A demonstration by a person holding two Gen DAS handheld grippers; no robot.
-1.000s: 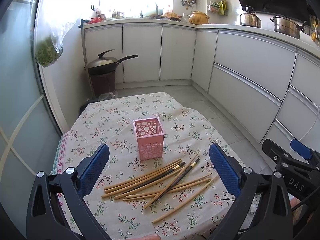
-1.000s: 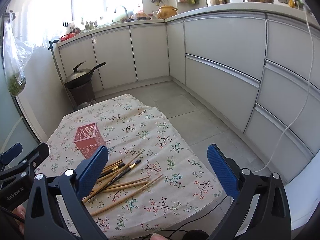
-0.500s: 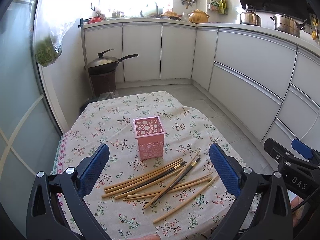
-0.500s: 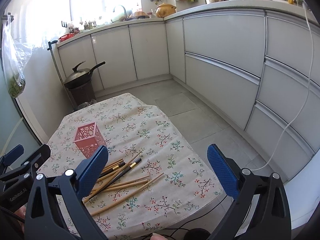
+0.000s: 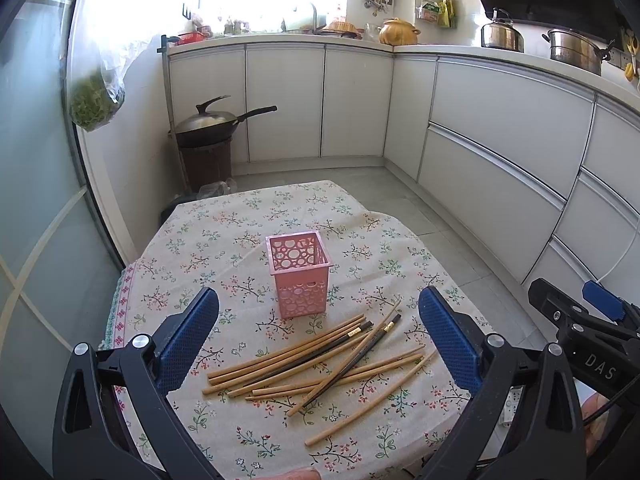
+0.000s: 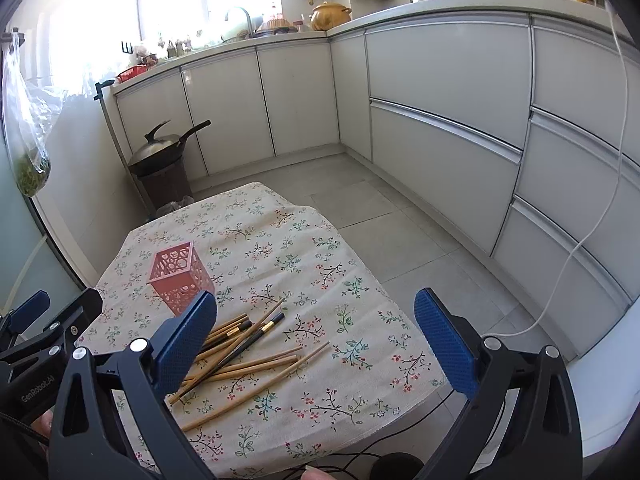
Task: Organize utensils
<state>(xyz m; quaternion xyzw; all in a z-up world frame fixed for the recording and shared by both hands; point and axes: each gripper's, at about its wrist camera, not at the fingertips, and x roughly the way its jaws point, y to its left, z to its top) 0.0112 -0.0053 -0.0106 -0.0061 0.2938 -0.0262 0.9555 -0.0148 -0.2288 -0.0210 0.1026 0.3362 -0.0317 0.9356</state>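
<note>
A pink perforated holder (image 5: 299, 276) stands upright and empty on a table with a floral cloth (image 5: 224, 240); it also shows in the right wrist view (image 6: 180, 276). Several wooden and dark chopsticks (image 5: 320, 364) lie scattered in front of it, also seen in the right wrist view (image 6: 248, 356). My left gripper (image 5: 318, 340) is open and empty, above the near side of the pile. My right gripper (image 6: 316, 340) is open and empty, over the table's right part, to the right of the pile.
A lidded wok (image 5: 212, 122) sits on a dark bin beyond the table. White cabinets (image 5: 500, 152) line the back and right. A bag of greens (image 5: 94, 100) hangs at the left. A white cable (image 6: 580, 240) hangs at the right.
Both grippers have shifted only slightly; the holder and chopsticks lie where they were.
</note>
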